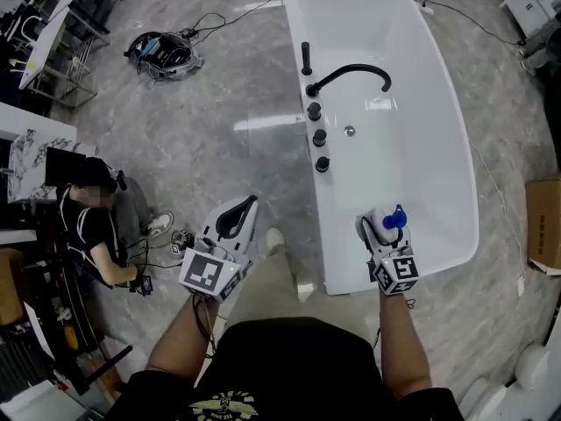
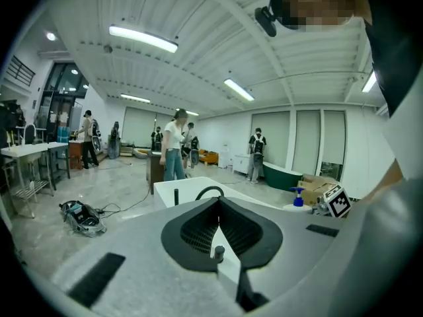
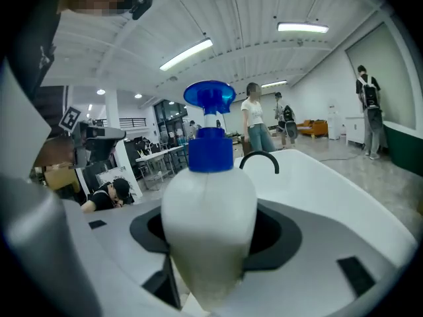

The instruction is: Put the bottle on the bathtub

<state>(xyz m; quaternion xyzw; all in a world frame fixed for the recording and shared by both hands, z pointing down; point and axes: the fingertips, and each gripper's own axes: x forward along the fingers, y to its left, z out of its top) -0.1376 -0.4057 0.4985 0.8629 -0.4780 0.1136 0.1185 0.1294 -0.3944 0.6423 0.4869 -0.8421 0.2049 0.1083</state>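
Bottle: white and fat, with a blue pump top. Squeezed round the belly, likely so as not to slip.
Bottle's place: up over the near end of the bathtub, just past the near rim. Looks not yet set down on any edge, though hard to tell if touching.
Bottle's lean: pump top points away from the hand, toward the far end of the bathtub. Seems more lying than standing.
Right gripper: clamped on the bottle from both sides. Reaches in over the near rim, likely to bring the bottle close to a flat edge.
Left gripper: pinched closed with nothing inside. Hangs over the floor beside the bathtub's near left corner, well apart from the bottle. Probably parked out of the way, since one claw is enough here.
Faucet and knobs: black, lined up on the left rim, farther along. Take up room there, so the near rim or right rim looks like a better spot.
Step now: carrying, with the putting down not yet done.
Next: probably tip the bottle upright, rest the bottom on the rim, then let go.
Watch out: narrow, smooth rim, so could slide into the bathtub or onto the floor.
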